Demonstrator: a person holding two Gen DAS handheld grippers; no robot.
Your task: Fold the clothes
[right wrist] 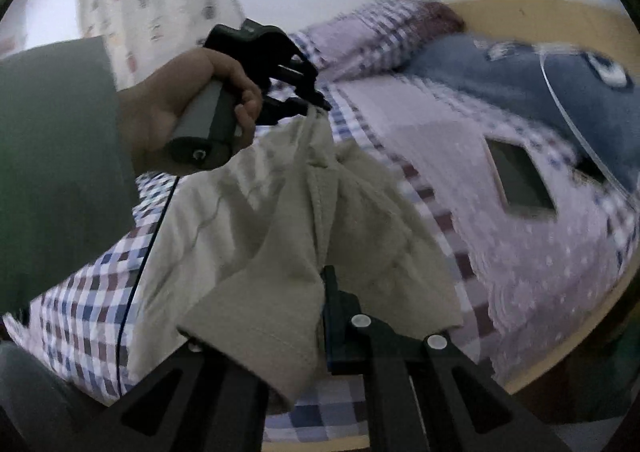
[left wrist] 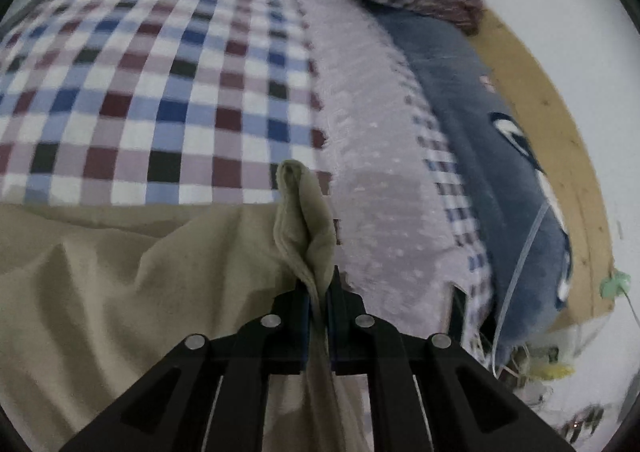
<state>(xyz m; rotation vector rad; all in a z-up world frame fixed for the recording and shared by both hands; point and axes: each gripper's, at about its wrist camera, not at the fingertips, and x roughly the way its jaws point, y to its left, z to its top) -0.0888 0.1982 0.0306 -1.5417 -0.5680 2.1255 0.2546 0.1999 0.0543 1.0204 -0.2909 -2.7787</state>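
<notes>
A beige garment hangs stretched between both grippers above a bed with a checked sheet. My left gripper is shut on a bunched edge of the garment, which sticks up past the fingertips. In the right wrist view the left gripper shows at the upper middle, held by a hand, pinching the cloth's far end. My right gripper is shut on the near part of the garment; a hemmed cuff drapes over and hides its left finger.
A blue pillow and a checked pillow lie at the head of the bed. A pale dotted cloth covers part of the sheet. A dark flat rectangle lies on the bed. A wooden bed frame borders it.
</notes>
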